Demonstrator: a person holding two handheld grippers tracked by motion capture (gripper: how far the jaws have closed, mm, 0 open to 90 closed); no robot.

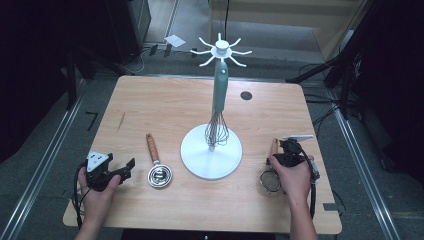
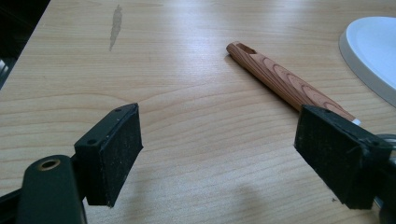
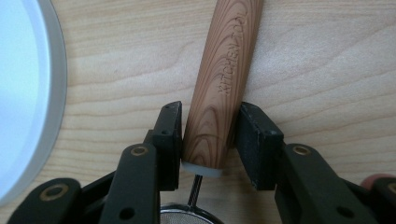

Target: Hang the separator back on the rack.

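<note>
- High view: a pale wooden worktop (image 1: pixel 165 105) carries a white hanging stand (image 1: pixel 211 152) with hooks at its top; a teal-handled whisk (image 1: pixel 218 107) already hangs from it. To its left lies a small metal scoop with a wooden handle (image 1: pixel 156 162). The left gripper (image 1: pixel 122 172) rests at the near left edge. The right gripper (image 1: pixel 281 159) sits over a small mesh strainer (image 1: pixel 270 172) at the near right.
- Left gripper view: the jaws stand wide apart with nothing between them; the scoop's handle (image 2: pixel 285 81) lies just ahead, beside the right jaw.
- Right gripper view: the jaws bracket the strainer's wooden handle (image 3: pixel 219 88) near its lower end. The left jaw touches it; a sliver of gap seems to remain at the right.
- Judged step: grasping the strainer. Next, the jaws should close fully, then lift it towards a free hook.
</note>
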